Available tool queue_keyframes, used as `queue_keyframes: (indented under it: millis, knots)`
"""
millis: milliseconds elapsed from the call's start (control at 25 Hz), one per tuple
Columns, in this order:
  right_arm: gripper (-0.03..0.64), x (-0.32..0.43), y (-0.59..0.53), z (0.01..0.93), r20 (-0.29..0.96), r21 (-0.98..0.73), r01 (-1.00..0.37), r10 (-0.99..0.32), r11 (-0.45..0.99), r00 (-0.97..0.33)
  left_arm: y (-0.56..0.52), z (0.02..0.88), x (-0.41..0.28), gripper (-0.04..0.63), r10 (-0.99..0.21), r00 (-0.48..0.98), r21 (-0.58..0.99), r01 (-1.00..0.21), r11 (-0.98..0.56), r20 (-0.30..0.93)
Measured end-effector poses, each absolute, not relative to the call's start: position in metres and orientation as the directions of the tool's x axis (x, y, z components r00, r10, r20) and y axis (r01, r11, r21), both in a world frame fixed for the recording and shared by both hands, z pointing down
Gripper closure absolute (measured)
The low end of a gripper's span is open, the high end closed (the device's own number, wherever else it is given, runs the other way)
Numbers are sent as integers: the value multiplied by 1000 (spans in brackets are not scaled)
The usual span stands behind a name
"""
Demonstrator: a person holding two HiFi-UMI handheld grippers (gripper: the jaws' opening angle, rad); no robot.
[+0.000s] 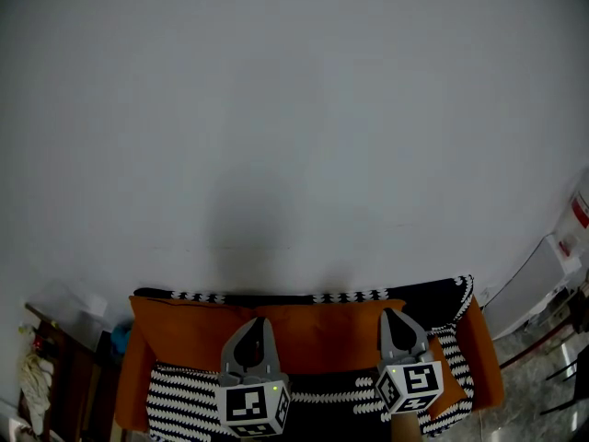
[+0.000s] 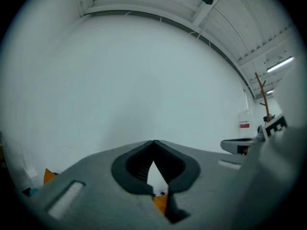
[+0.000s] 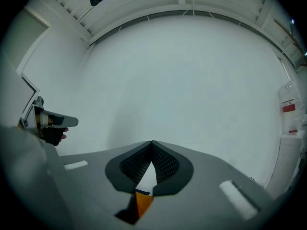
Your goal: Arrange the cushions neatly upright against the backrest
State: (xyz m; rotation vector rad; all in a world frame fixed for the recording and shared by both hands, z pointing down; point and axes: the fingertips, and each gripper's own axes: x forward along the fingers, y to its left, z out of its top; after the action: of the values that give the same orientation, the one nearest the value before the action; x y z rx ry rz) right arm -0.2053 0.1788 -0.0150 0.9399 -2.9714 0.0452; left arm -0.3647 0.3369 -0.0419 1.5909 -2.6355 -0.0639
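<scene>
Plainly shut, tip against tip, with nothing pinched, on left gripper and right gripper alike. Held level, aimed at the bare white wall over the orange backrest. Saw the black-and-white cushions low and near, beneath both tools: left cushion stretched crosswise just under the left gripper, right cushion slumped beside the right gripper. Judged a dip and an opening needed first.
</scene>
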Motion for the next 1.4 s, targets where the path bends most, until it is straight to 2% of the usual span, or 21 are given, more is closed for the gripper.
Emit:
queue_keyframes:
  millis: [760, 1040, 1400]
  knots:
    - [607, -197, 180, -6, 55, -30, -626, -624, 779, -779, 337, -30, -377, 591, -893, -446, 45, -893, 449, 55]
    - [607, -153, 177, 11, 90, -23, -734, -730, 679, -678, 305, -6, -357, 591, -944, -317, 61, -944, 323, 94]
    - [600, -38, 175, 33, 138, -10, -894, -885, 448, -445, 250, 14, -285, 589, -989, -87, 67, -993, 95, 123]
